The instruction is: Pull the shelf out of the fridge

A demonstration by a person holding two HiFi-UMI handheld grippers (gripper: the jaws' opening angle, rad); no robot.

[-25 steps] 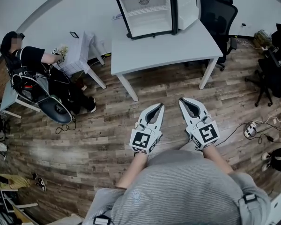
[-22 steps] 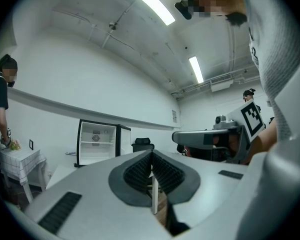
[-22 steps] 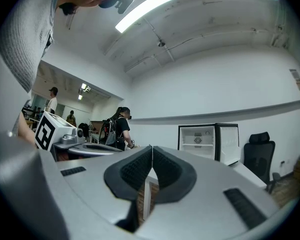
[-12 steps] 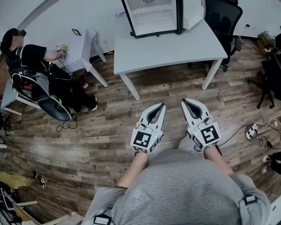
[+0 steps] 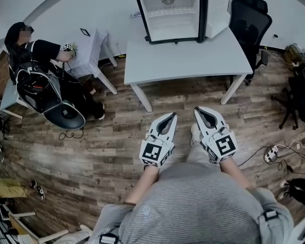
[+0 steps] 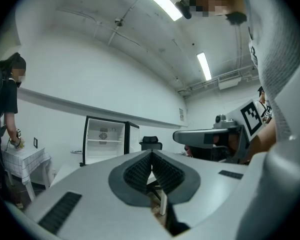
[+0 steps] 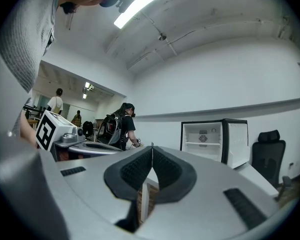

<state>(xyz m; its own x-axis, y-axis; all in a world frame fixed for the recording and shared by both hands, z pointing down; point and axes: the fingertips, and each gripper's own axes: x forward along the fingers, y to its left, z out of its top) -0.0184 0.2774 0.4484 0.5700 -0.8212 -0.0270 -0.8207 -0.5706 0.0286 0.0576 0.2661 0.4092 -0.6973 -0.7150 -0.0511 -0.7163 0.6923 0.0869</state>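
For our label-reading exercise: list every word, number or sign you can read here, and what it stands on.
No text can be read.
Cubes on left gripper and right gripper: black square codes, no letters.
On fridge: any print too small to read.
On wall sign: blurred.

Both arms reach forward side by side at waist height. The left gripper point(image 5: 168, 120) and right gripper point(image 5: 204, 114) point level, jaws closed together, nothing between them.
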